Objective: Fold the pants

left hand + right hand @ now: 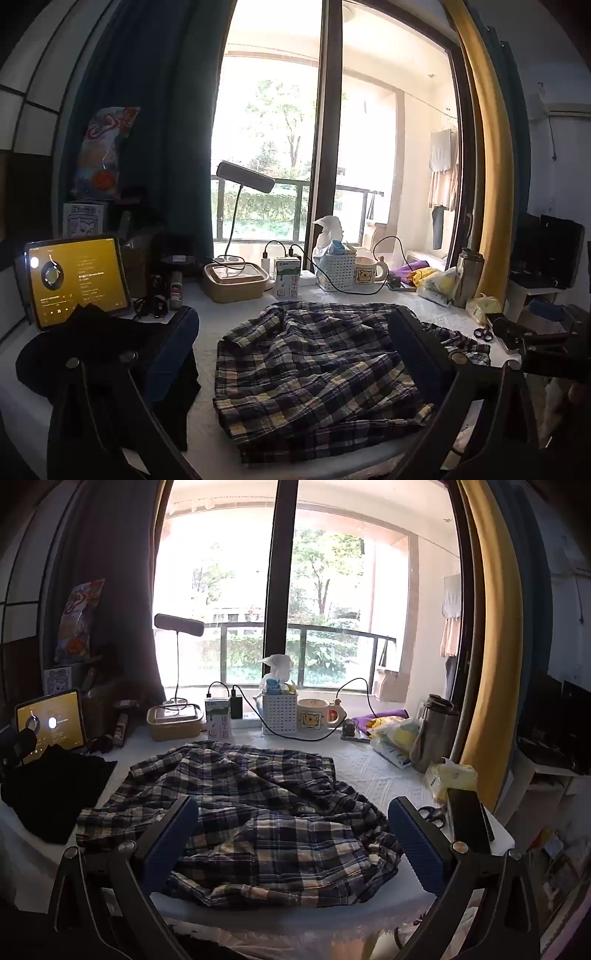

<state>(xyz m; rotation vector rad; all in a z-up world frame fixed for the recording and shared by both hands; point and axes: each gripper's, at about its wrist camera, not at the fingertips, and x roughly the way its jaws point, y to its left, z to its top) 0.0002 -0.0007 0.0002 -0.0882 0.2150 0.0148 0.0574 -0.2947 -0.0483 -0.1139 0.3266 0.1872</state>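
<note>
Left gripper [291, 354] hovering with fingers spread wide apart, gripping nothing, framing the plaid pants [317, 373] from the near edge of the table [424, 306]. Right gripper [291, 845] likewise hanging over the near side with fingers parted and nothing between them, its left pad overlapping the fabric in view, contact impossible to confirm.

Lying crumpled in a loose heap at the centre of the white-covered table, those plaid pants: wrinkled, bunched toward 5 o'clock in the right wrist view, one edge trailing toward 3 o'clock near the scissors [432, 814]. No clean crease showing, no legs laid one over the other, waistband and cuffs hard to tell apart in the mess.

Judging from this: barely started, if at all. Spreading and flattening not yet done, then aligning the legs, then folding across. Nearly the whole job remaining.

Sitting at 9 o'clock of the pants, a black garment [51, 794], touching or just beside the plaid edge; possibly getting in the way during spreading. Crowding the far side at 12 o'clock: a milk carton [218, 720], a white basket [279, 714], a bear mug [314, 718] and a charging cable [306, 736]. Standing at 2 o'clock, a steel tumbler [436, 731]. Glowing at 10 o'clock, a tablet [51, 720]. Little spare room for laying the legs out full length, by the look of it.
</note>
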